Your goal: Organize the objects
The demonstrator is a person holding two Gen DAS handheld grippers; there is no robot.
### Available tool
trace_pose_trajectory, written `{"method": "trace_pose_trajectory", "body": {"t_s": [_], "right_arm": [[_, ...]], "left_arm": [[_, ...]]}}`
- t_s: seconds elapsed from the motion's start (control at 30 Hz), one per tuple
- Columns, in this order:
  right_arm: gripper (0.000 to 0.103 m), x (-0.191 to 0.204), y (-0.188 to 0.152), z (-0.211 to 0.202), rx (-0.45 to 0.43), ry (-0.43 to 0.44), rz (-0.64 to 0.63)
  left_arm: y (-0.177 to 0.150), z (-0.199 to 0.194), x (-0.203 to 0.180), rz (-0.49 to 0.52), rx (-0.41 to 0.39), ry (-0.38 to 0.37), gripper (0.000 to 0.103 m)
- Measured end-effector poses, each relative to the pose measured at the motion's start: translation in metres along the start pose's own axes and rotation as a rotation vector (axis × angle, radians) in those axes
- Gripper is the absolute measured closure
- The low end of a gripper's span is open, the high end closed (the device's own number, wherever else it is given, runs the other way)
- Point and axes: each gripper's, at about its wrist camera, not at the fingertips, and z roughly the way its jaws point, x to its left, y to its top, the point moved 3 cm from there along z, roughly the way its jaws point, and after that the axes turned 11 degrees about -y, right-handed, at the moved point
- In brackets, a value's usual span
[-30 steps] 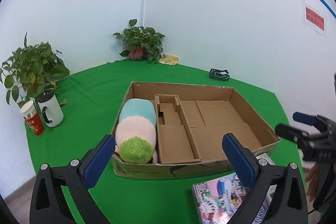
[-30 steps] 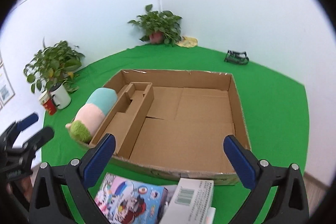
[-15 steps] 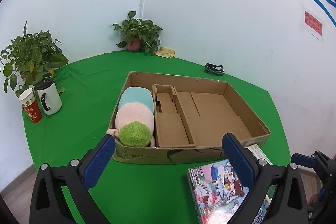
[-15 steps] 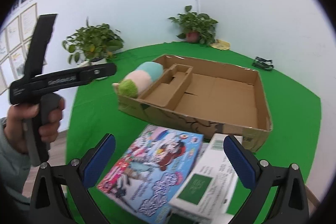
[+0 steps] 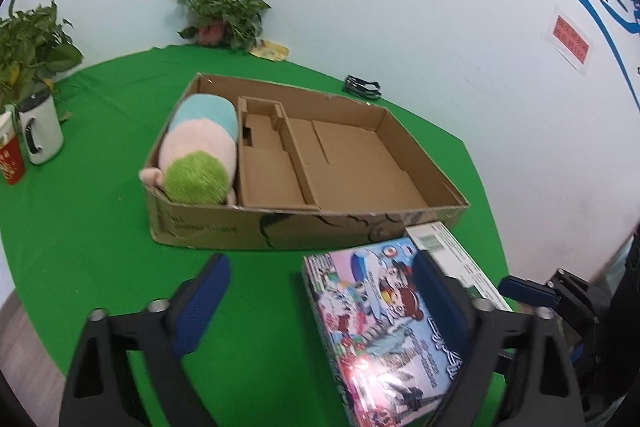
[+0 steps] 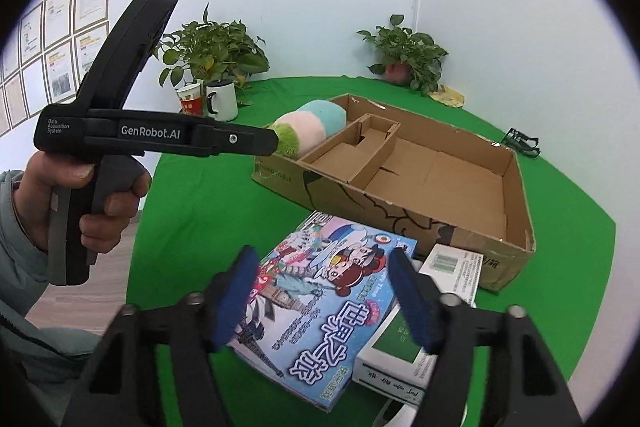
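A colourful cartoon box (image 6: 320, 311) printed with large Chinese characters lies on the green tabletop (image 6: 208, 211) in front of the cardboard tray (image 6: 516, 187), partly over a white-and-green carton (image 6: 452, 267) bearing a barcode. The right tongs (image 6: 326, 297) are closing astride it, seemingly not yet pressing, while the left tongs (image 5: 324, 301), marked "GenRobot.AI", close with one pad over its edge. A plush toy (image 5: 200, 155) fills the tray's left compartment; framed papers and portrait photos (image 6: 60, 23) line the wall.

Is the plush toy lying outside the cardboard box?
No. The plush toy lies inside the cardboard box, in its narrow side compartment against the wall.
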Motion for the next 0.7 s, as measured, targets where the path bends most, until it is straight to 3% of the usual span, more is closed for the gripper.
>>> {"method": "trace_pose_trajectory", "body": {"t_s": [0.03,0.13,0.17,0.23,0.3,0.47,0.7], "right_arm": [[0.04,-0.001,-0.001,-0.001,-0.001,0.021,0.009],[0.0,0.003,-0.008,0.002,0.044,0.125,0.024],[0.001,0.005,-0.01,0.003,0.058,0.143,0.019],[0.001,0.013,-0.017,0.008,0.101,0.161,-0.008],[0.001,0.021,-0.025,0.012,0.139,0.177,-0.042],[0.001,0.035,-0.039,0.019,0.189,0.167,-0.122],[0.001,0.024,-0.046,0.027,0.237,0.112,-0.111]], "left_arm": [[-0.005,0.005,0.0,-0.004,0.028,-0.023,0.05],[-0.015,0.016,0.002,-0.041,0.073,-0.097,0.058],[-0.018,0.019,0.004,-0.059,0.079,-0.111,0.057],[-0.023,0.024,0.008,-0.097,0.095,-0.137,0.038],[-0.03,0.033,0.015,-0.152,0.129,-0.187,0.029],[-0.051,0.062,0.028,-0.26,0.236,-0.265,0.029],[-0.066,0.08,0.02,-0.241,0.273,-0.288,0.029]]}}
